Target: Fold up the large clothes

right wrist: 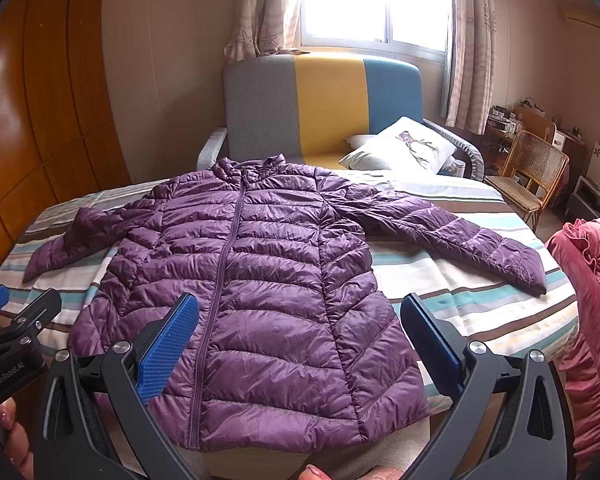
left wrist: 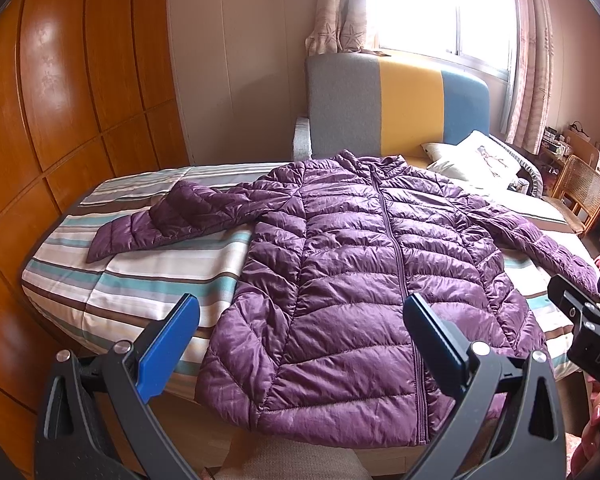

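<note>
**Jacket spread flat, both grippers poised at the hem**

A purple quilted jacket (left wrist: 360,264) lies face up on the striped bed (left wrist: 112,288), zipped shut, collar toward the grey, yellow and blue headboard (left wrist: 396,104) and hem hanging just over the near edge. Both sleeves are stretched out to the sides — the left sleeve (left wrist: 172,216) bends at the elbow, the right sleeve (right wrist: 452,240) runs out straight. Laid out this way, the jacket seems ready for a first fold, with every edge in reach.

The left hand-held gripper (left wrist: 300,332) hovers above the lower front of the jacket, its blue pads spread wide and holding nothing. The right hand-held gripper (right wrist: 300,332) hangs over the hem on the other side, likewise spread and empty. Neither touches the cloth. They sit side by side near the hem, probably because that is the person's side of the bed and the natural starting place.

A white pillow (right wrist: 404,148) rests beyond the right shoulder, clear of the jacket. A pink ruffled cloth (right wrist: 592,300) lies at the bed's right edge, near the right cuff — it could get in the way when that sleeve is folded in.
</note>
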`<move>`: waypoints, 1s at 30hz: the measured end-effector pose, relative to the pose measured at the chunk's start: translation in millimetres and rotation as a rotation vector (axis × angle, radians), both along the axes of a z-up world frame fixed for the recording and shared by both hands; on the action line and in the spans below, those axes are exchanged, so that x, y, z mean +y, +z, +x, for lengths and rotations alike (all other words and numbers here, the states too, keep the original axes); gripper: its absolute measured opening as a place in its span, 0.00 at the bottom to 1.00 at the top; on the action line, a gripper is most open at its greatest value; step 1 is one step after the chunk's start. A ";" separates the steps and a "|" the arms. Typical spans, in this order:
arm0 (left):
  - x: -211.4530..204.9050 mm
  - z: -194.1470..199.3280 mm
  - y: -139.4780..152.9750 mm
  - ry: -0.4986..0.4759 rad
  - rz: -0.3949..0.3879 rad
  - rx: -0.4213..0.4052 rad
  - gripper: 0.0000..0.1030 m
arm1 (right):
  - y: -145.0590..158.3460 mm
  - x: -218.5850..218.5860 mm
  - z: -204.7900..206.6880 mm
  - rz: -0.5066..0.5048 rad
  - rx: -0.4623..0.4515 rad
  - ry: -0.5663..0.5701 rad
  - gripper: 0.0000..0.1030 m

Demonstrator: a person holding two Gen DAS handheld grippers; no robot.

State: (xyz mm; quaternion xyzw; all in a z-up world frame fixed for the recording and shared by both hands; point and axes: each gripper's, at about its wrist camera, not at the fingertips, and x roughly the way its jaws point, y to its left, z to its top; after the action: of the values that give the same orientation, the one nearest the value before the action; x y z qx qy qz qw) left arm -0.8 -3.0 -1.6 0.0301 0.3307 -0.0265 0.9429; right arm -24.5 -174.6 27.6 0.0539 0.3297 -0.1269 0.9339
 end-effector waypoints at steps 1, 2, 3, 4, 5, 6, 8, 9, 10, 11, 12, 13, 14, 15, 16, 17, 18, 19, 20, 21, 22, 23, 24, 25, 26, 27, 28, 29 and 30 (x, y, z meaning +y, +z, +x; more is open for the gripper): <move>-0.4 0.1 -0.2 0.000 0.000 0.001 0.98 | 0.0 0.4 0.0 -0.003 0.000 -0.001 0.97; -0.4 -0.1 -0.1 -0.001 0.000 0.001 0.98 | 0.2 0.2 -0.2 -0.003 -0.001 -0.001 0.97; -0.5 -0.2 -0.1 -0.001 0.000 0.000 0.98 | 0.3 0.1 -0.4 -0.002 -0.003 0.000 0.97; -0.8 -0.3 -0.1 -0.001 -0.001 0.000 0.98 | 0.0 0.0 0.1 -0.002 -0.002 0.000 0.97; -0.9 -0.2 -0.3 -0.003 -0.001 0.000 0.98 | 0.1 -0.1 0.1 -0.002 -0.001 -0.001 0.97; -0.9 -0.1 -0.4 -0.005 -0.001 0.002 0.98 | -0.1 -0.3 0.1 -0.001 -0.001 -0.001 0.97; -2.0 -0.4 -0.8 -0.006 0.000 0.002 0.98 | -0.1 -0.2 0.2 0.000 0.001 0.000 0.97; -2.3 -0.4 -1.2 -0.006 0.000 0.003 0.98 | -0.2 -0.5 0.2 0.001 0.002 0.000 0.97; -2.0 -0.6 -0.9 -0.005 -0.002 0.003 0.98 | -0.1 -0.8 0.1 0.002 0.002 0.001 0.97; -2.2 -0.8 -1.1 -0.004 -0.003 0.003 0.98 | -0.2 -0.6 -0.1 0.001 0.002 0.001 0.97; -2.3 -1.0 -1.4 -0.003 -0.004 0.004 0.98 | -0.3 -0.6 -0.2 0.000 0.003 0.000 0.97; -2.4 -1.1 -1.4 -0.003 -0.003 0.004 0.98 | -0.1 -0.7 -0.3 0.003 0.001 0.001 0.97; -2.2 -1.1 -1.3 -0.004 -0.003 0.003 0.98 | 0.0 -0.8 -0.5 0.004 0.001 0.002 0.97; -2.7 -1.7 -1.3 -0.005 -0.004 0.002 0.98 | -0.3 -0.4 -0.1 0.002 0.001 0.001 0.97; -2.4 -1.1 -1.3 -0.006 -0.002 0.003 0.98 | -0.3 -0.4 -0.2 0.002 0.001 0.000 0.97; -2.4 -1.2 -1.3 -0.007 -0.002 0.002 0.98 | -0.2 -0.5 -0.1 0.004 0.000 0.002 0.97; -1.8 -1.4 -1.3 -0.007 -0.002 0.000 0.98 | -0.3 -0.3 0.0 0.004 0.001 0.002 0.97; -1.8 -1.5 -1.4 -0.008 -0.002 -0.001 0.98 | -0.4 -0.2 -0.1 0.001 0.000 0.002 0.97; -1.7 -1.4 -1.5 -0.008 -0.001 -0.001 0.98 | -0.6 0.0 -0.1 0.001 0.000 0.003 0.97; -1.6 -1.5 -1.7 -0.007 -0.002 0.000 0.98 | -0.6 0.0 -0.3 0.002 -0.001 0.004 0.97; -1.7 -1.6 -1.6 -0.008 -0.004 0.000 0.98 | -0.8 0.2 0.0 0.001 0.000 0.004 0.97; -1.9 -1.5 -1.6 -0.008 -0.002 0.001 0.98 | -1.1 0.3 -0.1 0.001 0.001 0.003 0.97; -1.8 -1.5 -1.6 -0.008 -0.002 0.001 0.98 | -1.1 0.0 -0.3 0.003 0.001 0.003 0.97; -1.8 -1.8 -1.6 -0.007 -0.002 0.002 0.98 | -1.1 -0.1 -0.5 0.006 0.000 0.004 0.97; -0.7 -1.3 -1.5 -0.008 -0.004 0.003 0.98 | -1.5 0.3 -0.2 0.004 0.002 0.004 0.97; -0.7 -1.2 -1.6 -0.008 -0.002 0.003 0.98 | -2.0 0.2 -0.4 0.004 0.003 0.003 0.97; -0.7 -1.3 -1.6 -0.007 -0.002 0.004 0.98 | -2.1 0.1 0.0 0.005 0.004 0.002 0.97; -0.5 -1.3 -1.6 -0.007 -0.003 0.004 0.98 | -2.3 -0.1 0.1 0.006 0.004 0.002 0.97; -0.5 -1.4 -1.6 -0.008 -0.005 0.005 0.98 | -2.7 -0.4 0.1 0.009 0.006 0.002 0.97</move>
State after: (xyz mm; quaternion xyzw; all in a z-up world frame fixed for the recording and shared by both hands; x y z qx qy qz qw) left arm -2.3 -3.5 -3.3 0.0291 0.3329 -0.0311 0.9420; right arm -24.4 -175.0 25.0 0.0576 0.3330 -0.1247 0.9329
